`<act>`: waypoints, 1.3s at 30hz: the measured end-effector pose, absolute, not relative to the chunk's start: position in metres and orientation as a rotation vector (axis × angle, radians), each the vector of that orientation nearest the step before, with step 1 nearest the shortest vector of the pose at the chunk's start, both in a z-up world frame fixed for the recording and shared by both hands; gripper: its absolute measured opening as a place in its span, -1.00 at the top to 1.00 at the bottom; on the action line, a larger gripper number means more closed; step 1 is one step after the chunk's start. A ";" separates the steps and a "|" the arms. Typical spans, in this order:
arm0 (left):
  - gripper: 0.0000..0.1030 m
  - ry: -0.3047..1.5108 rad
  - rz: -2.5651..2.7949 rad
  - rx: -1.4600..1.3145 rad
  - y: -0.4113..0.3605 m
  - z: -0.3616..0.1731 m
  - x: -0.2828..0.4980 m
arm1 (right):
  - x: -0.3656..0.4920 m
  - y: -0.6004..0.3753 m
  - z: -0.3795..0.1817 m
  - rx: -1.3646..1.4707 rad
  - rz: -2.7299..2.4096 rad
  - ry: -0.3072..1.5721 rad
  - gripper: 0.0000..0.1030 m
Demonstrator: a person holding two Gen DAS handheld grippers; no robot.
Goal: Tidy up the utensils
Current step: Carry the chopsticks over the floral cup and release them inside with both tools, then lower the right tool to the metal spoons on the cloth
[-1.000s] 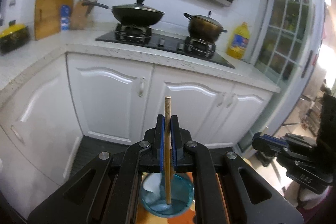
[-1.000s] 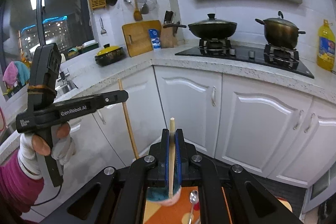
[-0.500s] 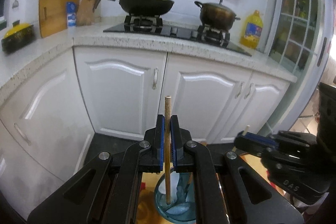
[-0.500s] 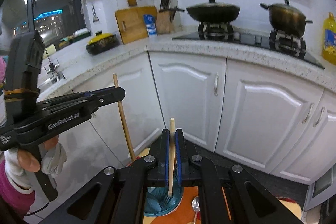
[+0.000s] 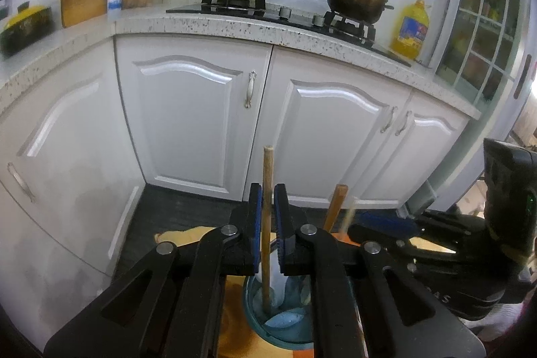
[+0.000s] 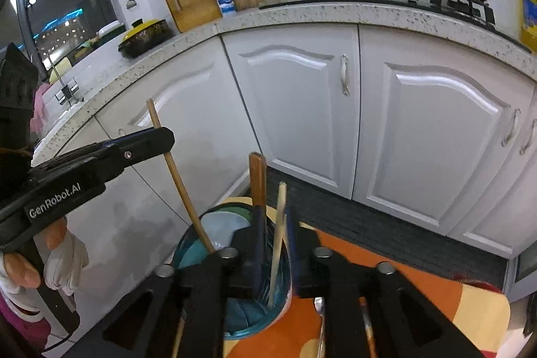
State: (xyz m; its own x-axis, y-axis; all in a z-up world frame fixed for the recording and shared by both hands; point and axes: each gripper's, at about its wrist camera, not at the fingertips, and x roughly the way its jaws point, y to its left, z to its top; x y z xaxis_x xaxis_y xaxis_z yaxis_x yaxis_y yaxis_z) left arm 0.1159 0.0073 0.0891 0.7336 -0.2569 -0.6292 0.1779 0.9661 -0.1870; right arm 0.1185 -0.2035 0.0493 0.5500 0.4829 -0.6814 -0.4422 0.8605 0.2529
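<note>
Two grippers, one chopstick between each pair of jaws, both over one blue cup point(image 6: 214, 257). Left gripper point(image 5: 268, 220): jaws have just been opening, a slight gap shows on both sides of the darker chopstick point(image 5: 266, 223), its lower end down inside the cup point(image 5: 278, 321) below the jaws. Right gripper point(image 6: 273, 244): jaws have just been opening, parted wider than the pale chopstick point(image 6: 278, 240), which leans loose between them with its tip in the cup. One brown-handled utensil point(image 6: 257, 183) stands in the cup just left of the right jaws. One spoon point(image 6: 320, 317) lies on the orange surface point(image 6: 419, 284) below the right jaws.
</note>
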 end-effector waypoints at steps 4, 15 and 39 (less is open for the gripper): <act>0.48 0.716 -0.245 -0.134 0.007 0.087 0.112 | 0.113 -0.206 0.050 0.060 0.555 0.824 0.43; 0.18 0.718 -0.227 -0.127 0.002 0.087 0.089 | 0.097 -0.216 0.044 0.100 0.546 0.841 0.41; 0.17 0.727 -0.287 -0.043 -0.050 0.074 0.020 | 0.026 -0.261 0.038 0.112 0.441 0.854 0.24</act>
State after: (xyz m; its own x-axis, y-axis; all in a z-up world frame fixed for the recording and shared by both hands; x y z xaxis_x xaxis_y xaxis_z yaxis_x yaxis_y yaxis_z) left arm 0.0196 -0.0497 0.0738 0.7097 -0.2732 -0.6493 0.2435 0.9601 -0.1378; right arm 0.0260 -0.2610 0.0377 0.5733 0.4192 -0.7040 -0.3309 0.9045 0.2692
